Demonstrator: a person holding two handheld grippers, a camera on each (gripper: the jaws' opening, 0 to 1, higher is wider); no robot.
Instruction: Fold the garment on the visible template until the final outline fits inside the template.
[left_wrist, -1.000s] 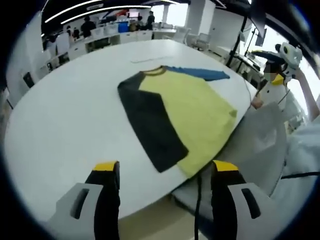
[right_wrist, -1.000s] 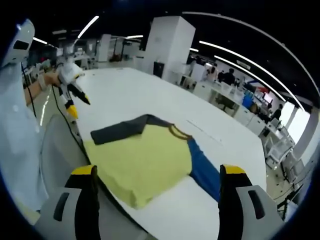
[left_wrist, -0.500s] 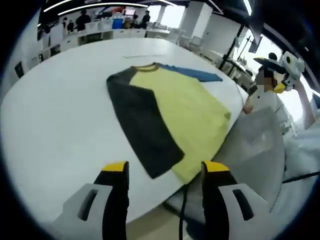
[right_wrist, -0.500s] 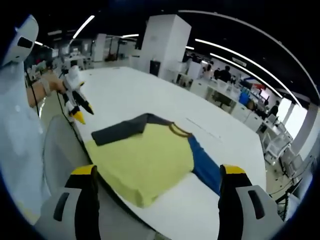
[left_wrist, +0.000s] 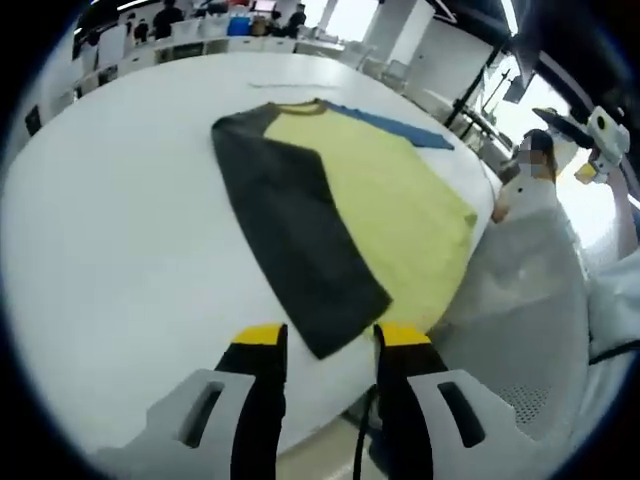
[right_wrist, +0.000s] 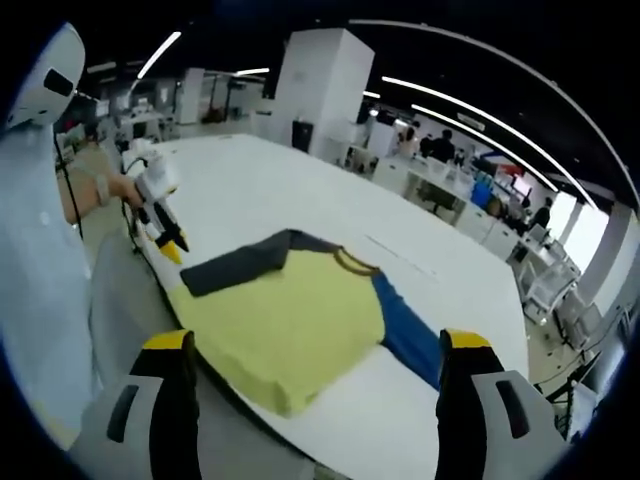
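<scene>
A yellow garment with one dark grey sleeve and one blue sleeve lies spread flat on a large white counter, its hem close to the counter's near edge where the person stands. A thin line on the counter beyond the collar may be part of the template, but its full outline cannot be made out. No fold looks made yet, so the task appears to be at its very start: reaching in for the first grasp. In the left gripper view, the left gripper points down at the cuff end of the dark sleeve, near the counter's edge, with its yellow-tipped jaws parted only a little and nothing between them. In the right gripper view the same gripper shows held in a hand, angled down, just beside the dark sleeve's end. The right gripper hangs back above the hem side, jaws spread wide and empty, well apart from the fabric. The likely next move calls for lowering the left gripper onto the sleeve cuff, pinching a single layer, and carrying it across the yellow body without dragging the shirt off the counter's edge.
</scene>
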